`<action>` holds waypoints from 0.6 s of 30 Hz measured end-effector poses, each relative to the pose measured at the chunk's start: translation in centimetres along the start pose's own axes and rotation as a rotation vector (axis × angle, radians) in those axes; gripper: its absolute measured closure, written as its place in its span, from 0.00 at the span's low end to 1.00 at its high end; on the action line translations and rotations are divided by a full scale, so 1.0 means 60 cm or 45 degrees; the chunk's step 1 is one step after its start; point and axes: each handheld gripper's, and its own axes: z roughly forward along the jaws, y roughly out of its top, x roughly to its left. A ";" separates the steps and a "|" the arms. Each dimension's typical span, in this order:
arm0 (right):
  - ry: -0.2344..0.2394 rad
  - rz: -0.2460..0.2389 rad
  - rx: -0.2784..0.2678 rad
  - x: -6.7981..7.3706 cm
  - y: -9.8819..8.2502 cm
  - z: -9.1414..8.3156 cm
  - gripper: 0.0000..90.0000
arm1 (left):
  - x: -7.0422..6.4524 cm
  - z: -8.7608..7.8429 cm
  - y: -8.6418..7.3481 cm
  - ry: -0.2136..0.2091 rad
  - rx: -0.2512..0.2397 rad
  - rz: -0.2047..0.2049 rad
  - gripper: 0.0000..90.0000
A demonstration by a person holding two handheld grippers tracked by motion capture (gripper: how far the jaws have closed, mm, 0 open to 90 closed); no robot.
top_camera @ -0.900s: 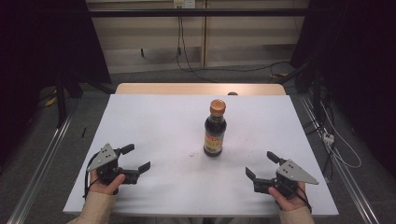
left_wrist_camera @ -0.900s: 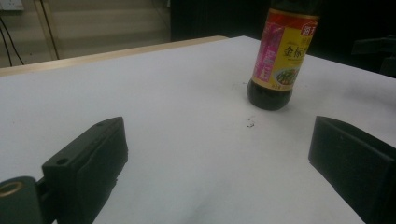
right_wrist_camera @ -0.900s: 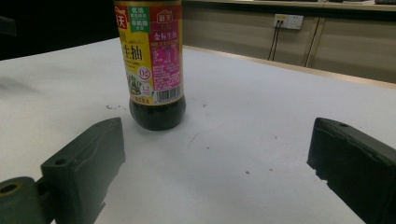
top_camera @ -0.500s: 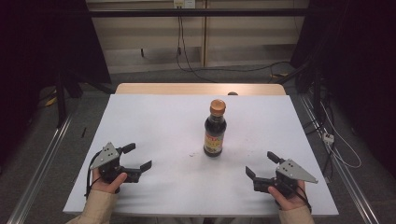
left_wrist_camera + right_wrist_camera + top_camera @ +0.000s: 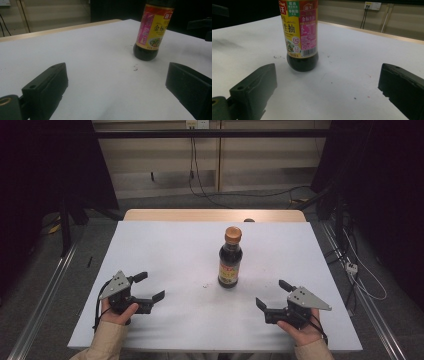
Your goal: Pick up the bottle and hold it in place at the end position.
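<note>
The left tool point(image 5: 149, 286) rests near the tabletop's point(image 5: 165, 245) front left corner, jaws spread wide with nothing between them. The right tool point(image 5: 273, 295) sits near the front right corner, likewise released and empty. We find the bottle point(image 5: 230, 257) upright at mid-tabletop, a little right of centre, apart from both tools. It is dark and full-looking, with a brown cap point(image 5: 233, 234) and a yellow and pink label. In the left gripper view the bottle point(image 5: 152, 32) stands ahead and off to the right of the jaws; in the right gripper view it point(image 5: 300, 35) stands ahead, nearer the left jaw.

We judge the step in hand to be the first approach. The right tool has the shorter run. To do it well, we recommend bringing the jaws in level, square to the body at label height, not at the narrow neck, and centring the bottle between them before closing. A tall bottle tips easily if one jaw touches first, so contact should be even. The label surface may be slick.

Room is ample: bare white tabletop lies all round the bottle, with a few small specks point(image 5: 205, 285) beside its base. The far wooden edge point(image 5: 210, 215) is well behind it. Both tools sit close to the near edge, so any pull-back has little margin there.
</note>
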 end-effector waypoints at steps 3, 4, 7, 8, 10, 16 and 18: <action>0.030 0.014 0.012 -0.001 0.009 0.009 0.02 | 0.002 0.002 0.001 0.000 -0.008 -0.004 0.05; 0.030 0.014 0.012 -0.001 0.009 0.009 0.02 | 0.003 0.003 0.001 -0.001 -0.015 -0.012 0.05; 0.056 0.022 -0.013 0.002 0.022 0.017 0.02 | 0.005 0.003 0.000 0.005 -0.016 -0.023 0.05; 0.073 0.024 -0.035 0.005 0.034 0.023 0.02 | 0.006 0.002 0.000 0.006 -0.009 -0.014 0.05; 0.082 0.023 -0.045 0.008 0.045 0.031 0.02 | 0.004 -0.001 -0.002 0.011 0.001 -0.009 0.05; 0.115 -0.005 -0.047 0.012 0.068 0.064 0.04 | 0.000 -0.010 -0.003 -0.003 -0.014 -0.002 0.05; 0.124 0.005 -0.054 0.016 0.078 0.083 0.05 | 0.000 -0.012 -0.001 0.008 -0.033 -0.008 0.05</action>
